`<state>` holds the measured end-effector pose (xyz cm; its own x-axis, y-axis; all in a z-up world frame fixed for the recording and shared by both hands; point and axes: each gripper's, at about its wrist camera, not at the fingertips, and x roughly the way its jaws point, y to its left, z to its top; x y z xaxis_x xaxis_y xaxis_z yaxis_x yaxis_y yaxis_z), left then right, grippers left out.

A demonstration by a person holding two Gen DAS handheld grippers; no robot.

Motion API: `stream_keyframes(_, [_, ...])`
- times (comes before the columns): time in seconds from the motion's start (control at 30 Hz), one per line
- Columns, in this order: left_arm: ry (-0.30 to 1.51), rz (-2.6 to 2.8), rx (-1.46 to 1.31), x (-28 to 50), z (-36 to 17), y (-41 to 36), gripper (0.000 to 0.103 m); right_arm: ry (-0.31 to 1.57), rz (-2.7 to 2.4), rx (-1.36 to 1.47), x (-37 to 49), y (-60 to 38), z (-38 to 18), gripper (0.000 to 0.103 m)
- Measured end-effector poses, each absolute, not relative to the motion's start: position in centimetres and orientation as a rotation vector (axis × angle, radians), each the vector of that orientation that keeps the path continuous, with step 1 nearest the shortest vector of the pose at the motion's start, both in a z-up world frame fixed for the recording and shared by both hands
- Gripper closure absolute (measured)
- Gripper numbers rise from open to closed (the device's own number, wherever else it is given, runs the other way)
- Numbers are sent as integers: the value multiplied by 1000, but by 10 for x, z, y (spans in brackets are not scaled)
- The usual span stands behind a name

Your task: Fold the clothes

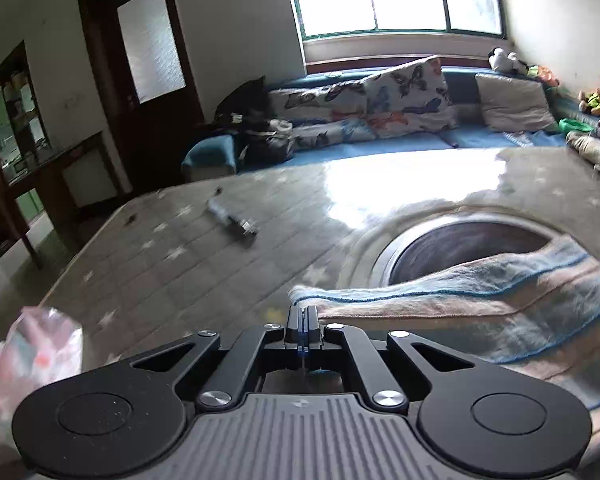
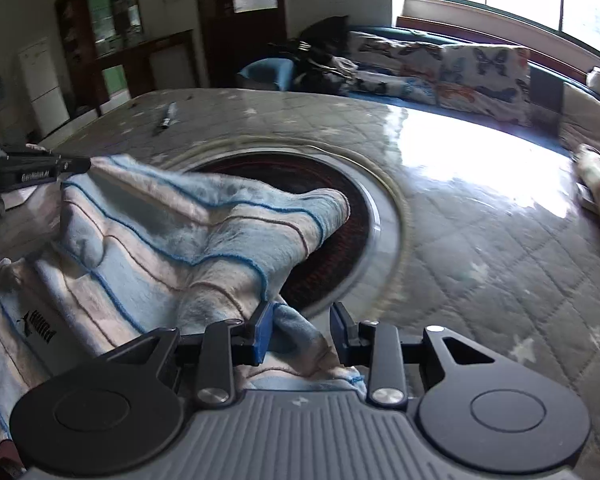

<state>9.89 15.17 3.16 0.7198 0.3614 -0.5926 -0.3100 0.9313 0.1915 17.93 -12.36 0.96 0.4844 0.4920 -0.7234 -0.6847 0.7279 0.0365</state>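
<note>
The soft, limp striped garment (image 2: 148,224) was pinched at its edge by the left fingers (image 1: 302,322), while the right fingers (image 2: 342,328) were spread around a fold.

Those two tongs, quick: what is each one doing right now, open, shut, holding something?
Left tongs: shut, pinching an edge of the striped towel.
Right tongs: open, with a fold of the same towel lying between the fingers, not clamped.

One striped garment (image 2: 172,232) lies on one table (image 1: 188,248), partly over its one round inset (image 1: 460,244). Two grippers: left (image 1: 302,316) and right (image 2: 304,328). One pen (image 1: 232,220) lies on the table, well left of the inset.
</note>
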Motion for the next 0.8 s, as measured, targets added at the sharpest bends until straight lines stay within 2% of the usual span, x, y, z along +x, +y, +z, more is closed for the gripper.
stream_keyframes(0.23, [711,373,81,99,24,156,102,764,769,-330,173,-107,7,72])
stream_keyframes(0.27, [710,373,81,100,24,156,102,761,774,-338,173,-105,7,77])
stream_keyframes(0.3, [710,374,81,101,23,155,102,758,780,-346,172,-102,7,92])
stream_keyframes(0.4, [703,382,78,102,22,155,102,749,798,-371,169,-95,6,99])
stream_keyframes(0.63, [713,381,76,101,17,154,102,538,448,-334,157,-145,44,101])
stream_keyframes(0.73, [726,369,78,102,15,154,102,637,380,-286,167,-168,35,100])
stream_keyframes(0.8, [730,361,79,103,15,155,99,720,351,-255,176,-183,25,93])
